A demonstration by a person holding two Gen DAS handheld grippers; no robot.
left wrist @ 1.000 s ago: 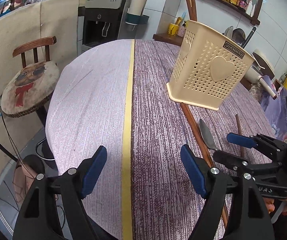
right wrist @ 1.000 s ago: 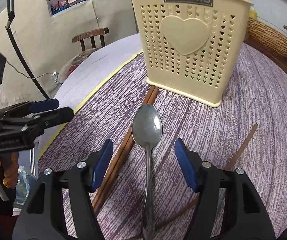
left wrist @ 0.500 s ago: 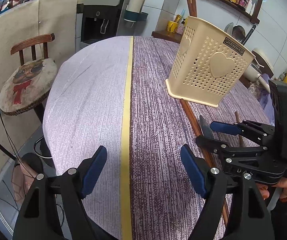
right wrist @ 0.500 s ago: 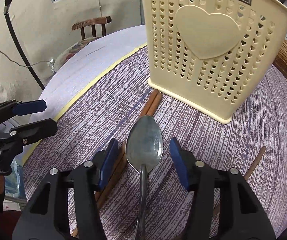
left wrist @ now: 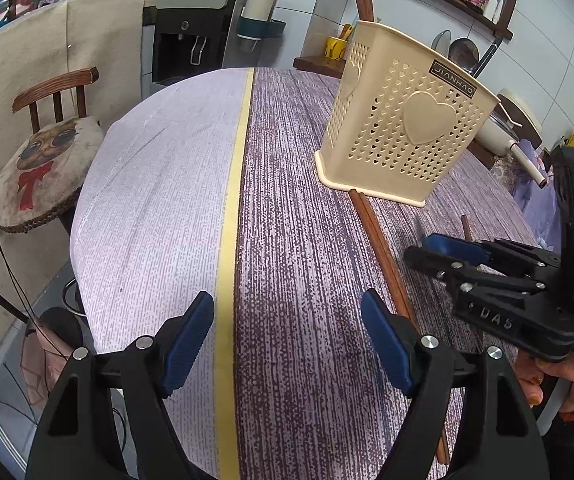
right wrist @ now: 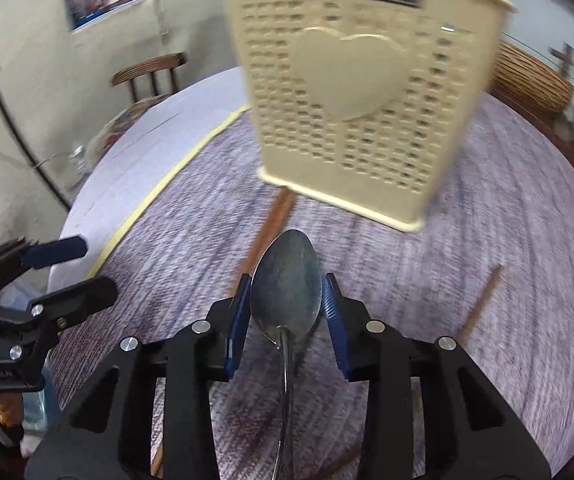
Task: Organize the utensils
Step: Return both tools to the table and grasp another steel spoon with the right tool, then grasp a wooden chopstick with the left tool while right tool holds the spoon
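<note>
So the right gripper (right wrist: 285, 308) has just been closing in and its blue fingers (right wrist: 235, 322) now sit right against both edges of the spoon (right wrist: 285, 280) bowl — looks like it's clamped on the bowl itself, with the handle running back under the camera. The spoon lies on the table (right wrist: 191, 240) just in front of the cream utensil holder (right wrist: 361, 116), next to a pair of brown chopsticks (left wrist: 379, 248) that run up to the holder's base; another single chopstick (right wrist: 481, 300) lies off to the right. If I were doing this I'd make sure the grip is square on the widest part of the bowl, since that curved metal can squirt out sideways, then lift straight up before tipping it handle-down into the holder. The right hand is angled steeply down at the table, wrist fairly level. The left gripper (left wrist: 287, 344) just hangs over the pale half of the tablecloth near the yellow stripe (left wrist: 231, 216), fingers spread wide with nothing in them — also tilted downward, well clear of the spoon.
</note>
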